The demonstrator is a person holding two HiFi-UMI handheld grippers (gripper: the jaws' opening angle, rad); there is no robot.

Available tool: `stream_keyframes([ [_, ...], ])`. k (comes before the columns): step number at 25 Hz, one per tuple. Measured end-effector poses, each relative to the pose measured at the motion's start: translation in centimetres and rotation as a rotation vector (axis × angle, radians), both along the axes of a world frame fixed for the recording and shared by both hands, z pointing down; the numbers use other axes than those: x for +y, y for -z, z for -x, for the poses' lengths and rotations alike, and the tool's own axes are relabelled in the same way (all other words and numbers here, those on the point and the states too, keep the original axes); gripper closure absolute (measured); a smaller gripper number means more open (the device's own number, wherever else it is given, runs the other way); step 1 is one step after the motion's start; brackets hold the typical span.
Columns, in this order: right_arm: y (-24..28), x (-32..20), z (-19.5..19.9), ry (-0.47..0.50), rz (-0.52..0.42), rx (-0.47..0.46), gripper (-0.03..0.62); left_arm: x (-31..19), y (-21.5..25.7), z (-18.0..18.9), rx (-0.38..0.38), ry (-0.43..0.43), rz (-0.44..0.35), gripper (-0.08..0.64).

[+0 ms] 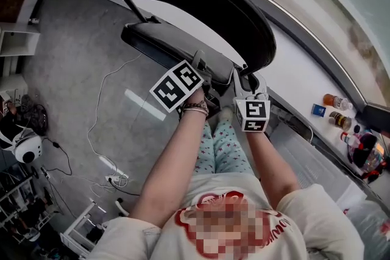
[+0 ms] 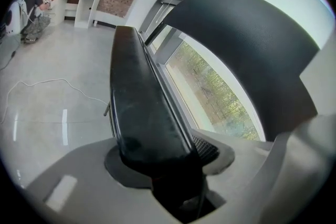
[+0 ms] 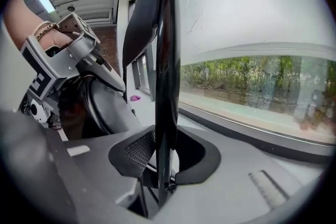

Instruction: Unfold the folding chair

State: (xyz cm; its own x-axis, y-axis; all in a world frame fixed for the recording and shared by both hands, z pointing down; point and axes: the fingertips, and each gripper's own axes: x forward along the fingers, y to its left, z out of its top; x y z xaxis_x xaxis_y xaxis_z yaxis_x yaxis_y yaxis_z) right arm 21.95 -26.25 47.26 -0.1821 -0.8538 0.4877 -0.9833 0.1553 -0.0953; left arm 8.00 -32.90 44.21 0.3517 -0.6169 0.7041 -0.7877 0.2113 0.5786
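A black folding chair stands by the window, its curved backrest [image 1: 201,3] above the tilted seat [image 1: 158,42]. My left gripper [image 1: 204,73] is shut on the near edge of the seat [image 2: 142,107], which runs away from its jaws [image 2: 163,165]; the backrest [image 2: 247,50] arches to the right. My right gripper [image 1: 247,79] is shut on the thin edge of the backrest [image 3: 165,60], which stands upright between its jaws [image 3: 157,160]. The left gripper [image 3: 68,57] and a wrist with a bracelet show at the left of the right gripper view.
A white cable and power strip [image 1: 116,178] lie on the grey floor at the left. Bottles [image 1: 335,109] stand on the window sill at the right. A white shelf [image 1: 18,39] is at the far left. A person [image 2: 31,8] sits by a white counter [image 2: 73,5] far off.
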Motion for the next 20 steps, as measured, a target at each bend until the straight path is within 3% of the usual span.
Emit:
stream_keyframes([
  [6,-0.4,0.2,-0.3,-0.023,-0.032,-0.037,0.466,1.0,-0.2,0.9,0.035,0.01,-0.025,0.33],
  [12,-3.7,0.6,1.4,0.025,0.044,-0.011,0.482,2.6,-1.0,2.8,0.06,0.032,-0.029,0.333],
  [20,-6.4,1.1,2.1,0.057,0.033,-0.048,0.489,5.8,-2.9,5.4,0.118,0.077,-0.044,0.336],
])
